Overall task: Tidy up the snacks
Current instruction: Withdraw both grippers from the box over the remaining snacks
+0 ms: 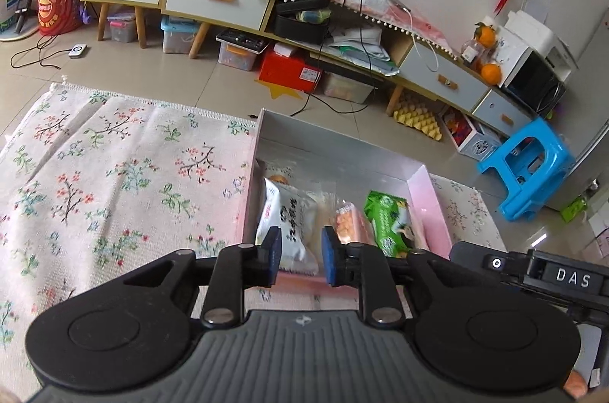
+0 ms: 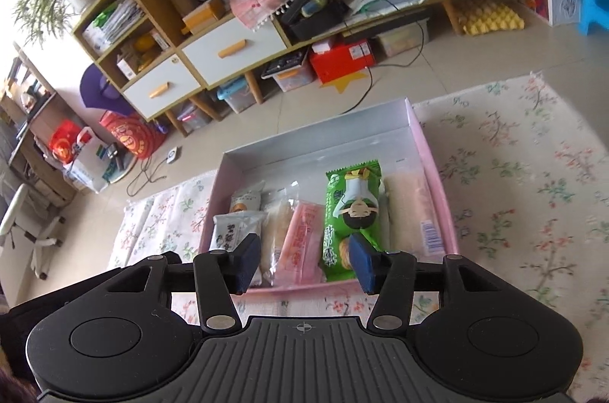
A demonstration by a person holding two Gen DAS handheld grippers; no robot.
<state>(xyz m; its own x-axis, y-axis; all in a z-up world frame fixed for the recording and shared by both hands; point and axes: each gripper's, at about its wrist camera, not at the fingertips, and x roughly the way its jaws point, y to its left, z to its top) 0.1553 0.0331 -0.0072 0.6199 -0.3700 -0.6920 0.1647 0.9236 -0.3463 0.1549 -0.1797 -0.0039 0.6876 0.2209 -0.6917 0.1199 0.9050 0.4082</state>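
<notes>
Pink box: shallow pink cardboard box with a white inside sits on the flowered cloth; it gathers the snacks in one place.
Snack row: glossy green wrapper with a cartoon figure, pale pink flat packet at its 9 o'clock, clear-wrapped beige bar and white printed pouch further that way, long pale roll at its 3 o'clock; they lie side by side lengthwise, likely to fill the width neatly.
Far half: bare, leaving room for more.
Right gripper: jaws apart, nothing between them, hovering above the box's near edge.
Left gripper: jaws narrowly parted, empty, over the white pouch's near end.
Flowered cloth: no snacks visible on it; sorting looks about done.
</notes>
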